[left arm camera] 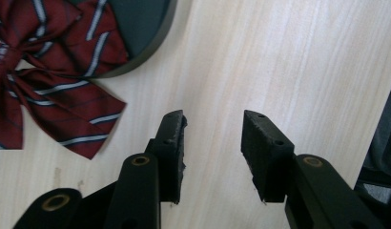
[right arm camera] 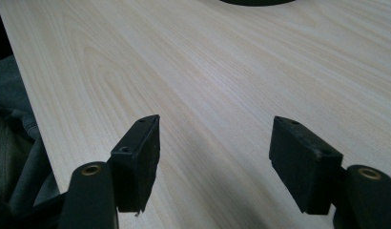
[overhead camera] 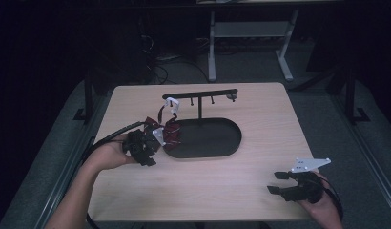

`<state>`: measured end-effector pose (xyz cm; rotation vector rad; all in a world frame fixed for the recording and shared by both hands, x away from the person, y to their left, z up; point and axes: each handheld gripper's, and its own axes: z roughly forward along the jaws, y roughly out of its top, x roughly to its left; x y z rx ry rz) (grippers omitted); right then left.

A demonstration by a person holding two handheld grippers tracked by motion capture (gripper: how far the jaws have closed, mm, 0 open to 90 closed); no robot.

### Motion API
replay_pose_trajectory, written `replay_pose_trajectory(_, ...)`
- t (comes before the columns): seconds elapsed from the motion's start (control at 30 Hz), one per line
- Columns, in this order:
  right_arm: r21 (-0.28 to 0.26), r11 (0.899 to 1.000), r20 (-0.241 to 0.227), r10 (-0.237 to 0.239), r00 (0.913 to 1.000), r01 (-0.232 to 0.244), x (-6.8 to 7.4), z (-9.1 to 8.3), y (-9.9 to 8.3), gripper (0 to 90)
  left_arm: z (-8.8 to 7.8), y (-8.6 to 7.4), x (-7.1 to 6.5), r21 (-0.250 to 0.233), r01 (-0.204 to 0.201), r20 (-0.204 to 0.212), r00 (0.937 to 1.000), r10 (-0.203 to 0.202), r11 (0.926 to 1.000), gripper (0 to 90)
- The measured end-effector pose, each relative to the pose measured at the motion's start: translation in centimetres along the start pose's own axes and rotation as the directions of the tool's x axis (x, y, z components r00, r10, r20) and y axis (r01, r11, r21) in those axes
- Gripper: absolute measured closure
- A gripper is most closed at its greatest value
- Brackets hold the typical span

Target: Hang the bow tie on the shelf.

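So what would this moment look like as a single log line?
left gripper: open, empty, beside bow tie | bow tie: half on stand base, half on table | right gripper: open, empty

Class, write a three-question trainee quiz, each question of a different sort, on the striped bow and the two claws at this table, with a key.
1. True or false: the left claw grips the dark red bow with grey stripes.
2. Where does the bow lie? A) wholly on the pale wooden table; B) partly on the black oval stand base, partly on the table; C) hung from the stand's top bar.
3. Fill in: the right claw has its jaws ____.

Key: 1 false, its jaws are apart with only bare table between them; 2 B; 3 open.
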<state>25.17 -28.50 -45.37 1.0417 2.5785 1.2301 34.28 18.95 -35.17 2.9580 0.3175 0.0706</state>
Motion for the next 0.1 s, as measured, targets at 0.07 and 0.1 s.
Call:
replay_pose_trajectory(0.07,0.002,1.0,0.001,-0.009,1.0,0.009,0.04,0.04,0.03,34.2,0.29,-0.11,-0.32,-0.004,-0.001,-0.004,1.0,0.001,1.0,57.4)
replay_pose_trajectory(0.1,0.005,1.0,0.001,-0.007,1.0,0.007,0.1,0.05,0.05,34.2,0.42,-0.16,-0.48,-0.007,-0.002,-0.003,1.0,0.002,1.0,56.7)
